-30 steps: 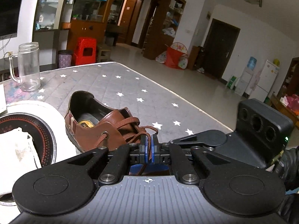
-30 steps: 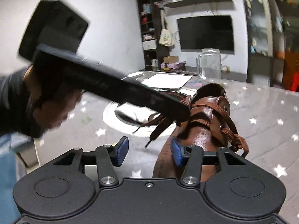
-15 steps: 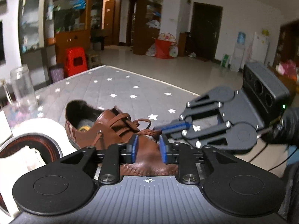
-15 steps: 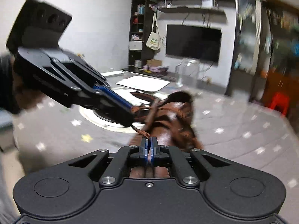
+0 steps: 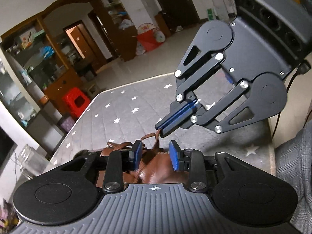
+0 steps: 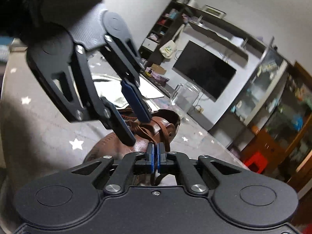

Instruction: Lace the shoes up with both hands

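Two grippers over the brown shoe (image 5: 156,165), low centre of frame. Right gripper (image 5: 176,115) clamps the lace (image 5: 154,136); our left gripper (image 5: 155,155), pads apart, has been narrowing, gripping nothing. Risk: lace slips free if we tug sideways.

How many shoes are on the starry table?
1. The brown shoe lies on the table, just beyond both tongs. Another could hide behind the tongs.
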The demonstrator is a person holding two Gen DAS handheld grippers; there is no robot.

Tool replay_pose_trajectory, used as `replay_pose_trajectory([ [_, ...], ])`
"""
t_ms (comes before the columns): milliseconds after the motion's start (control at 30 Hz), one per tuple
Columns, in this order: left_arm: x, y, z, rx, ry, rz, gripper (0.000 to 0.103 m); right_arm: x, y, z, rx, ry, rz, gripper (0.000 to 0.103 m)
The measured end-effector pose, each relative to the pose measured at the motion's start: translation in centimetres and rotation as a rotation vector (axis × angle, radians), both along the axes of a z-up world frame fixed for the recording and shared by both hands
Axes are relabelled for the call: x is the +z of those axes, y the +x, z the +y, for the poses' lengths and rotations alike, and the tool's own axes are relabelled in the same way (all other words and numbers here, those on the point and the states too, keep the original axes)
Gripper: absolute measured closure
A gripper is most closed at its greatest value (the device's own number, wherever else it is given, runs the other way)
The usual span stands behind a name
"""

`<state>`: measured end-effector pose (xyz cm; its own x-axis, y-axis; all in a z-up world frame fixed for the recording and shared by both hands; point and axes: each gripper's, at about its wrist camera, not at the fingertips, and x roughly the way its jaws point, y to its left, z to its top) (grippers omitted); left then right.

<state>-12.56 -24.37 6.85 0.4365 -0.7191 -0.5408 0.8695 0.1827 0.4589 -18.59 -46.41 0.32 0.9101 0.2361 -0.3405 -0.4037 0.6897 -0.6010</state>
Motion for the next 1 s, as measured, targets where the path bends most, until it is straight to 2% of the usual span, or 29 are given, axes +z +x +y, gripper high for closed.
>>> replay_pose_trajectory([
  [167,-0.4,1.0,-0.4,0.01,-0.027,0.009,0.097,0.1,0.0,0.2,0.015,-0.028,-0.015,0.1],
  [300,0.0,2.0,0.6,0.091,-0.094,0.047,0.099,0.7,0.0,-0.2,0.006,0.021,-0.017,0.098],
  [367,0.6,2.6,1.2,0.145,-0.142,0.073,0.099,0.9,0.4,-0.6,-0.025,0.055,-0.029,0.083],
  [433,1.0,2.9,1.6,0.186,-0.168,0.078,0.099,1.1,0.9,-0.8,-0.056,0.095,-0.036,0.073],
  [600,1.4,4.0,2.0,0.311,-0.227,0.101,0.099,0.9,3.1,-0.7,-0.109,0.189,-0.036,0.067],
  [667,1.6,4.2,2.2,0.336,-0.252,0.115,0.099,0.8,5.0,-0.6,-0.139,0.258,-0.033,0.065],
  [800,2.0,4.2,2.4,0.355,-0.27,0.126,0.099,0.9,6.9,-0.7,-0.158,0.329,-0.023,0.063],
  [933,2.1,4.1,2.4,0.37,-0.279,0.148,0.099,1.1,8.0,-0.7,-0.148,0.382,0.004,0.054],
  [1000,2.1,3.9,2.4,0.375,-0.279,0.154,0.099,1.0,8.6,-1.1,-0.159,0.399,0.032,0.053],
])
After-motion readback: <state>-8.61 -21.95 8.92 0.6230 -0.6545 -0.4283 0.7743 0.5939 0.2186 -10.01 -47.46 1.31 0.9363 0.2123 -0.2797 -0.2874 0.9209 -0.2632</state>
